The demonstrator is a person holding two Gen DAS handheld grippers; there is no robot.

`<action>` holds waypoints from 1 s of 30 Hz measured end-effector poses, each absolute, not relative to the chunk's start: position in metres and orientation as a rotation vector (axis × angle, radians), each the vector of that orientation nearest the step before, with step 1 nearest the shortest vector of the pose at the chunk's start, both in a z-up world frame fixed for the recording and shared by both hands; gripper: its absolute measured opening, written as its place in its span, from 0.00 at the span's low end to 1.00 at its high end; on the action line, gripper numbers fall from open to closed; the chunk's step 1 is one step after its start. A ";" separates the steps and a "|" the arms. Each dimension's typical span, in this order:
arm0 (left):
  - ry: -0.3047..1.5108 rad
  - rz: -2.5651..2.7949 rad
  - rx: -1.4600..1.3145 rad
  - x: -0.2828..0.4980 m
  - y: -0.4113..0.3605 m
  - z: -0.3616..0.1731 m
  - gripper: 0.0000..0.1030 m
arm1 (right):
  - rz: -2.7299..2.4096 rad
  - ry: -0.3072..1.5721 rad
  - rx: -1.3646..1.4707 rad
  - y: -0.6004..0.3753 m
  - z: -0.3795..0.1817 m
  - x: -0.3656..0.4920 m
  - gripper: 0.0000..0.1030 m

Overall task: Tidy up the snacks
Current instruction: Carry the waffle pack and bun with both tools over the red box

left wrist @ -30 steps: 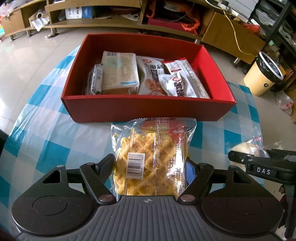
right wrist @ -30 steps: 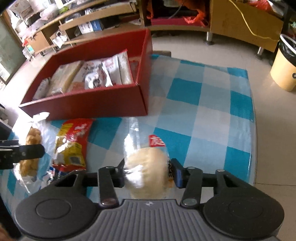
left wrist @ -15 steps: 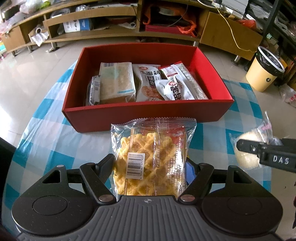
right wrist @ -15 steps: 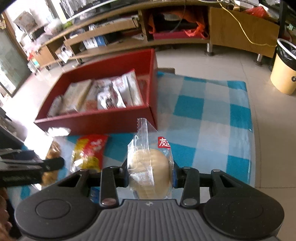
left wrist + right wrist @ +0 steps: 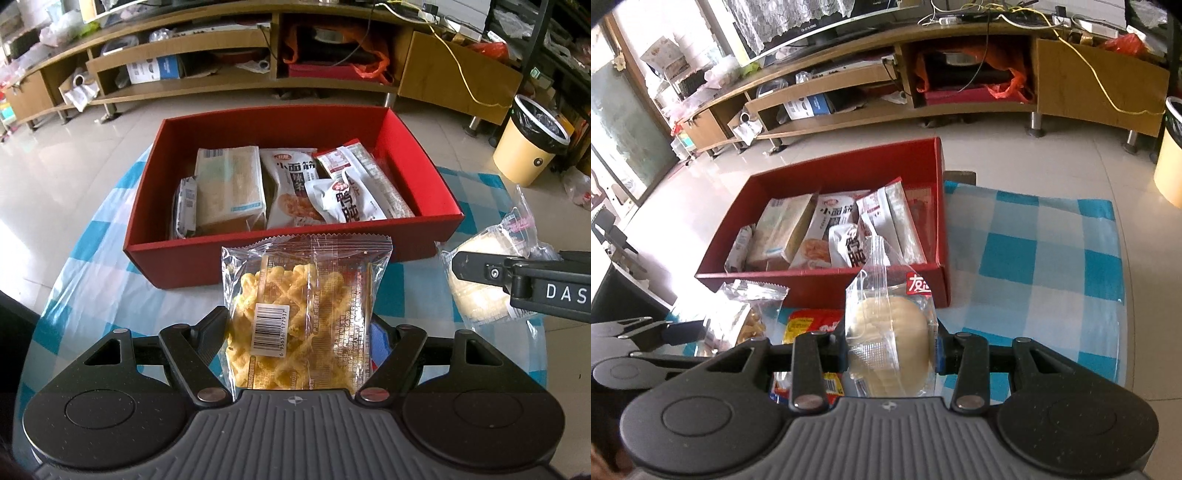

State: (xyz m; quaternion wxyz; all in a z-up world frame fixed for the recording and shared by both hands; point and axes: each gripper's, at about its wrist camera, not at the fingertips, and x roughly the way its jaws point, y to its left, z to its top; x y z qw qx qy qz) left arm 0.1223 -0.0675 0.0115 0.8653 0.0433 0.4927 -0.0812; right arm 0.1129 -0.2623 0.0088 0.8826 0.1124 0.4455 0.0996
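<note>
Both grippers are loaded: left gripper [image 5: 299, 332] pinching a clear bag of yellow lattice crisps [image 5: 301, 317], right gripper [image 5: 892, 349] clamped on a clear-wrapped pale bun [image 5: 890, 341]. The open red cardboard box [image 5: 295, 254] sits straight ahead of the left and ahead-left of the right, long side across, so the left looks nearer

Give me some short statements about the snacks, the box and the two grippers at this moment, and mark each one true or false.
1. The left gripper holds a clear bag of yellow waffle crisps. True.
2. The right gripper is empty. False: it is shut on a wrapped pale bun.
3. The red box already holds several snack packets. True.
4. The red box stands on the floor. False: it stands on the blue and white checked cloth on the table.
5. A red and yellow packet lies on the table in front of the box. True.
6. The bun is already inside the box. False: it is outside the box, in the right gripper.
</note>
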 end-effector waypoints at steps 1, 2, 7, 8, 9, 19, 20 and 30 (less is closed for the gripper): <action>1.031 -0.170 0.090 0.122 -0.068 0.012 0.78 | 0.208 0.924 0.237 -0.262 0.010 0.113 0.40; 1.030 -0.170 0.090 0.123 -0.068 0.012 0.78 | 0.209 0.920 0.238 -0.262 0.011 0.113 0.40; 1.017 -0.168 0.088 0.124 -0.067 0.016 0.78 | 0.213 0.903 0.243 -0.261 0.016 0.113 0.40; 1.013 -0.165 0.086 0.124 -0.067 0.017 0.78 | 0.214 0.901 0.244 -0.260 0.017 0.114 0.40; 1.010 -0.163 0.084 0.125 -0.067 0.019 0.78 | 0.216 0.898 0.245 -0.259 0.019 0.114 0.40; 0.960 -0.141 0.055 0.145 -0.065 0.036 0.78 | 0.233 0.847 0.256 -0.253 0.035 0.131 0.40; 0.956 -0.140 0.053 0.147 -0.065 0.037 0.78 | 0.233 0.841 0.258 -0.252 0.037 0.134 0.40; 0.930 -0.122 0.038 0.170 -0.069 0.045 0.78 | 0.241 0.805 0.269 -0.246 0.047 0.156 0.40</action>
